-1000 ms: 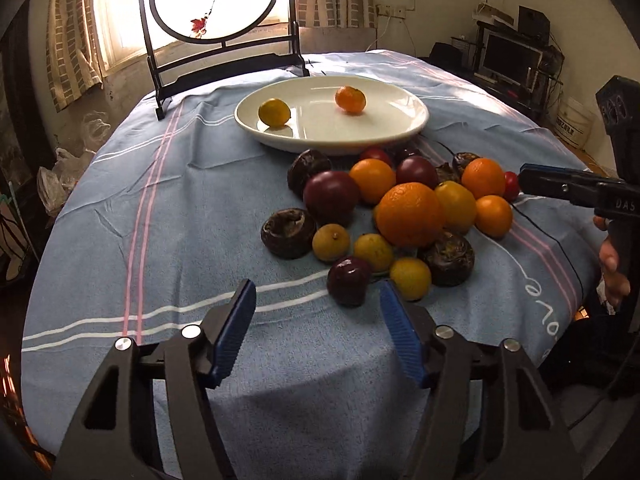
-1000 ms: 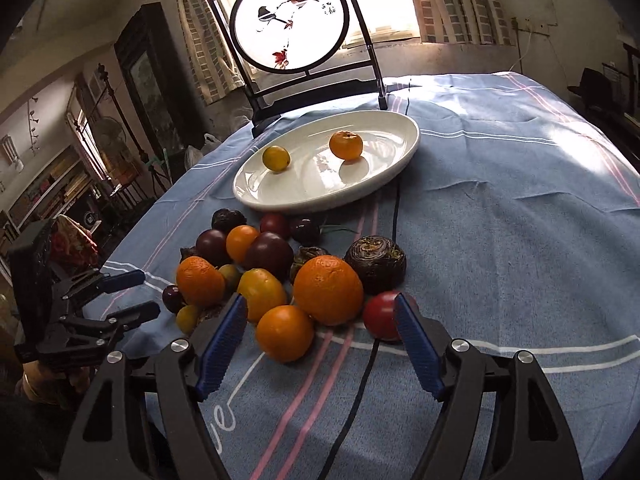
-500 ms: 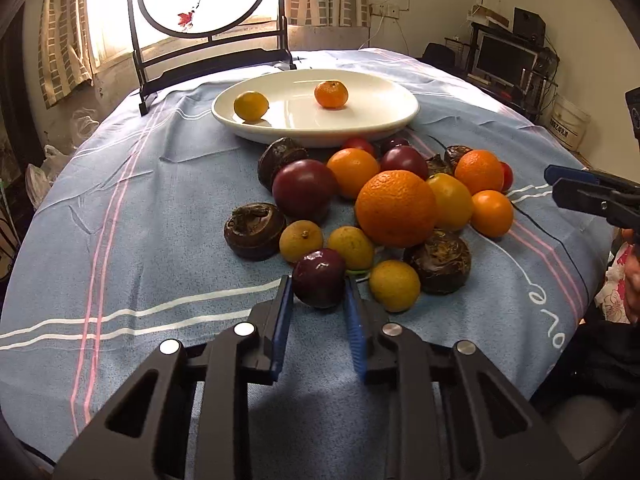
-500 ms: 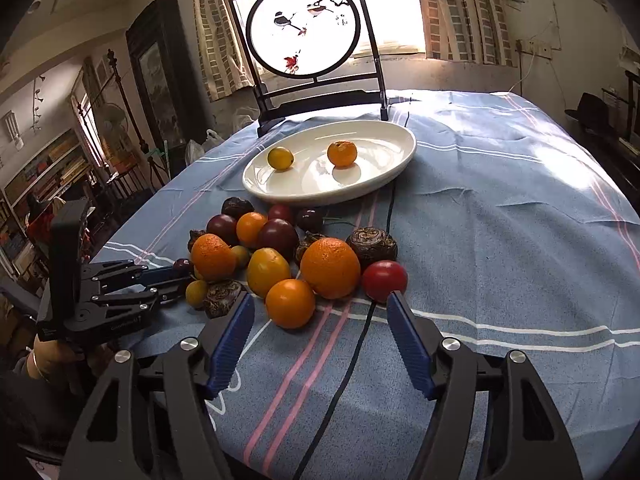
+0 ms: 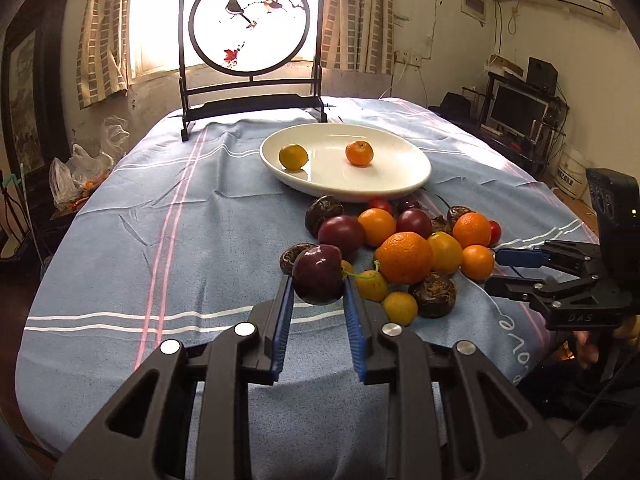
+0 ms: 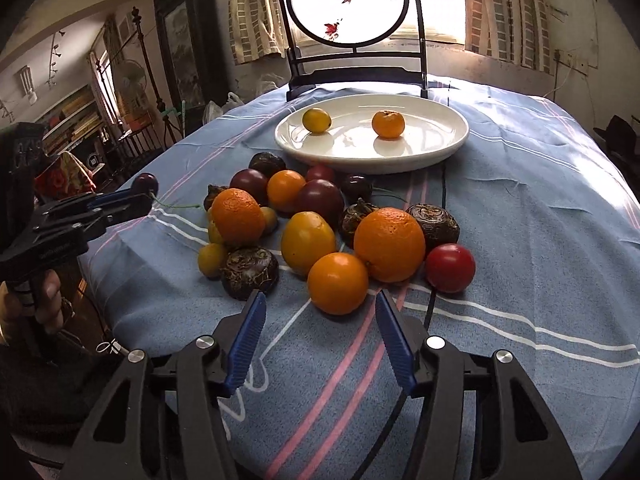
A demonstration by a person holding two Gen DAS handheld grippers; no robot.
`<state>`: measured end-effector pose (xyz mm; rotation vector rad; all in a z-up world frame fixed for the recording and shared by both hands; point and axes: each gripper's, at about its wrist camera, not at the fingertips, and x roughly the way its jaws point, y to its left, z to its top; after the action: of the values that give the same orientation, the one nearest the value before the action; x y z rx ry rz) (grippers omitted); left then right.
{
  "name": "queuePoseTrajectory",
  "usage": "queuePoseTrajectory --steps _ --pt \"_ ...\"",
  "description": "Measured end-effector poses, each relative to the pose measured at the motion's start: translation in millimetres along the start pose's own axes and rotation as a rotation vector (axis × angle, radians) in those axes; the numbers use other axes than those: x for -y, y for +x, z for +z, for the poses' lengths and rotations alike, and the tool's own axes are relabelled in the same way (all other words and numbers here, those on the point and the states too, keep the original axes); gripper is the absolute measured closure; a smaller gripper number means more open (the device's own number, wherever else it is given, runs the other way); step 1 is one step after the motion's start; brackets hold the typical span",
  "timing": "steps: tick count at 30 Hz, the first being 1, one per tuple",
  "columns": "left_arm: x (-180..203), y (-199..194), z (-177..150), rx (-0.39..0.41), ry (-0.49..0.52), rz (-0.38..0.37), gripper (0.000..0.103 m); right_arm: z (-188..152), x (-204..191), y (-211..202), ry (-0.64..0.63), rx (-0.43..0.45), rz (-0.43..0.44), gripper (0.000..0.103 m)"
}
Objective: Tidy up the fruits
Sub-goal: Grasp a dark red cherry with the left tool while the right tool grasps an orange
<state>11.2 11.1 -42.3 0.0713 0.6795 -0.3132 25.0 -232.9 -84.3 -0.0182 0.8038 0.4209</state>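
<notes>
The left hand-held gripper [image 5: 318, 294] clamped a dark cherry [image 5: 317, 274] above the table [image 5: 160, 240], presumably for the plate [image 5: 400, 190], while the right hand-held gripper [image 6: 320, 334] waited with fingers apart.

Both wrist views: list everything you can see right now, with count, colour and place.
plate: one, white, far middle of the table.
fruits on plate: two, a yellow one and an orange one, apart.
fruit pile: many, orange, yellow, dark purple, red and brown, on the cloth in front of the plate.
tablecloth: one, blue with pink and white stripes.
round bird screen: one, black frame, behind the plate.
dark purple fruit: one, held off the cloth.
left gripper: jaws shut on the dark purple fruit.
right gripper: jaws open, before the pile.
</notes>
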Motion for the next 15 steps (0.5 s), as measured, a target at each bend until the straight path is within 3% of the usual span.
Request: queuePoseTrajectory --steps 3,6,10,15 --pt "1.8 1.8 -0.3 -0.005 0.001 -0.008 0.079 3.6 -1.2 9.8 0.012 -0.011 -0.022 0.046" --pt "4.3 3.9 -0.7 -0.007 0.006 -0.008 0.079 4.2 -0.7 13.2 0.009 -0.004 -0.057 0.068" --pt "4.5 6.9 -1.1 -0.013 0.0 -0.013 0.079 -0.8 4.8 6.1 0.032 0.004 -0.005 0.068" --pt "3.9 -1.1 7.7 0.004 -0.023 -0.039 0.079 2.2 12.3 -22.8 0.083 0.061 0.121 0.068"
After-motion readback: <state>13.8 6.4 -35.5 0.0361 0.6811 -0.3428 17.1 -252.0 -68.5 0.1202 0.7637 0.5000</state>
